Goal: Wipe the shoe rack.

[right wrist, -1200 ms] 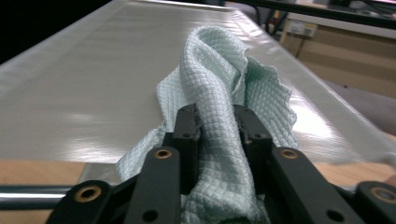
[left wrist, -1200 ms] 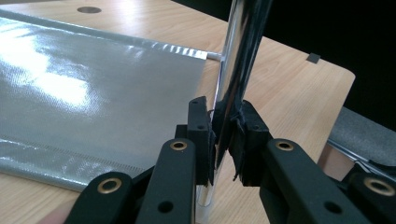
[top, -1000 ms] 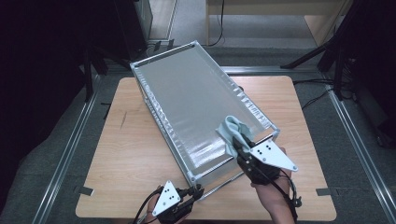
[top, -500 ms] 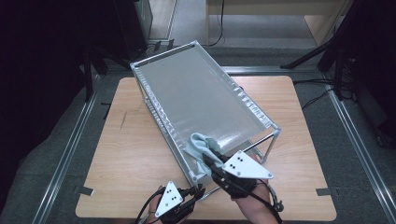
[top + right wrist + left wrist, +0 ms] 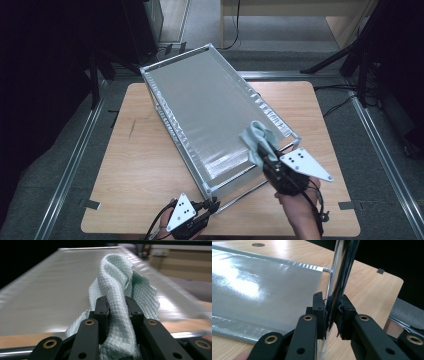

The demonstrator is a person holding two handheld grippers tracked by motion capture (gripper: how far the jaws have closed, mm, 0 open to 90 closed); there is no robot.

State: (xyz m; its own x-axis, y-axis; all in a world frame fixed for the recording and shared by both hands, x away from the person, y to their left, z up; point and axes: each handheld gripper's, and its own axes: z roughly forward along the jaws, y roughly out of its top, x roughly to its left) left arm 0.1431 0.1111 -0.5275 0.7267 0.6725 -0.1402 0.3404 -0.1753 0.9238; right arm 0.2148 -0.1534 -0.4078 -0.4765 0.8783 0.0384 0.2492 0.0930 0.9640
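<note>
Two grips: left gripper [image 5: 332,315] clamps rack leg [image 5: 340,272]; right gripper [image 5: 117,307] pinches cloth [image 5: 117,277].

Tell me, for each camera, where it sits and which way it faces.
High view: above the near side, looking forward and down on the wooden table; forearms and both tongs show.
Left gripper view: on the left tongs, looking along black jaws clamped on a shiny metal post.
Right gripper view: on the right tongs, whose jaws pinch a pale green waffle cloth.
All views share the silver-grey fabric-topped rack.
</note>
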